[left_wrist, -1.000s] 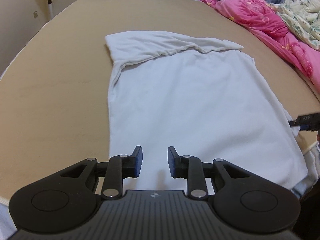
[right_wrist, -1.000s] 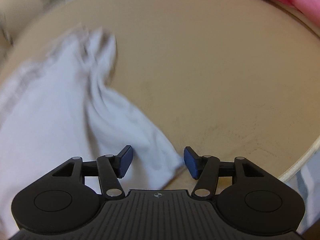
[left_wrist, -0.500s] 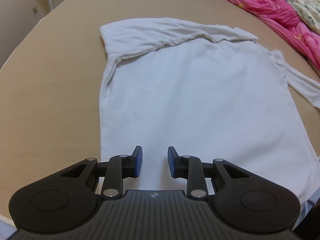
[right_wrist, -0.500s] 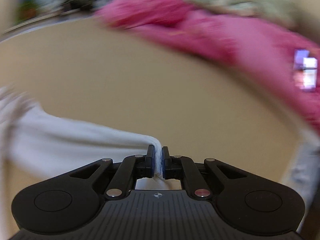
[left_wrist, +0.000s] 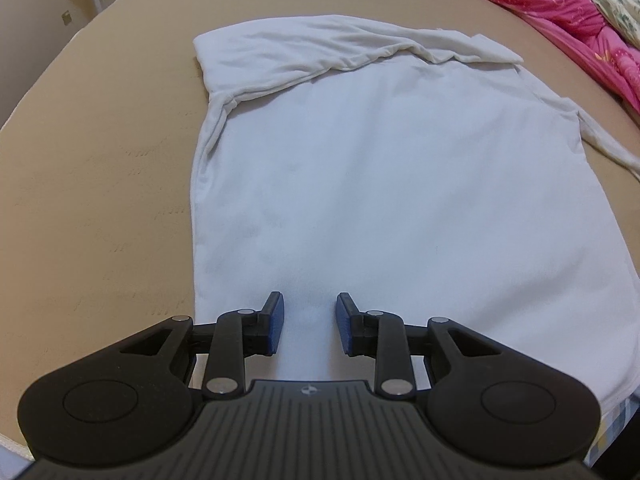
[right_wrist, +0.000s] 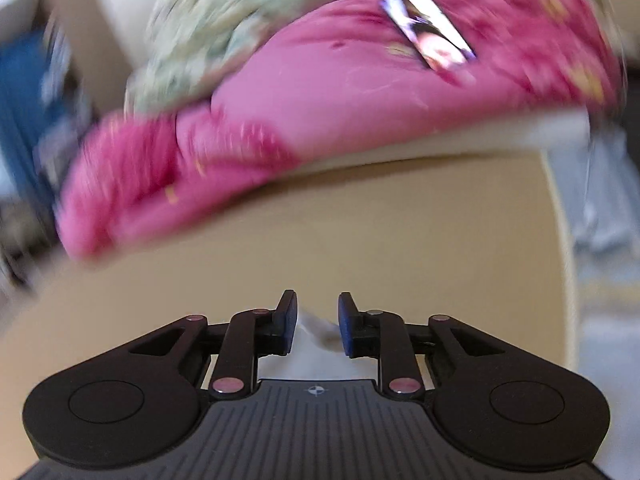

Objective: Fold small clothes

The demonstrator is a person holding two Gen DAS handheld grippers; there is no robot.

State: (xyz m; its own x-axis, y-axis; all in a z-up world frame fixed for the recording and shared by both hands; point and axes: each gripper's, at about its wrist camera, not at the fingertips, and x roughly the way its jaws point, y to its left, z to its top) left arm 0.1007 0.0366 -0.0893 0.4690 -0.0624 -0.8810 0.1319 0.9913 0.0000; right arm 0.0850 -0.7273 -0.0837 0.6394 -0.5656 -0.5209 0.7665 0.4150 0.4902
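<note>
A white shirt [left_wrist: 392, 184] lies flat on the tan bed surface [left_wrist: 100, 200], its far end folded over and one sleeve [left_wrist: 604, 144] stretched out to the right. My left gripper [left_wrist: 310, 322] is open and empty, low over the shirt's near hem. My right gripper [right_wrist: 318, 320] is open, with the white sleeve end [right_wrist: 316, 330] lying loose between its fingers on the tan surface. The right wrist view is blurred.
A pink quilt [left_wrist: 568, 12] and a floral blanket [left_wrist: 616, 4] are heaped along the right side; the quilt also fills the right wrist view [right_wrist: 320, 96]. A phone [right_wrist: 428, 36] lies on the quilt. The bed's edge [right_wrist: 560, 216] runs at the right.
My right gripper shut on the sleeve end, pulled it out to the right, then opened and let it go. The left gripper stayed open and moved slightly forward over the hem.
</note>
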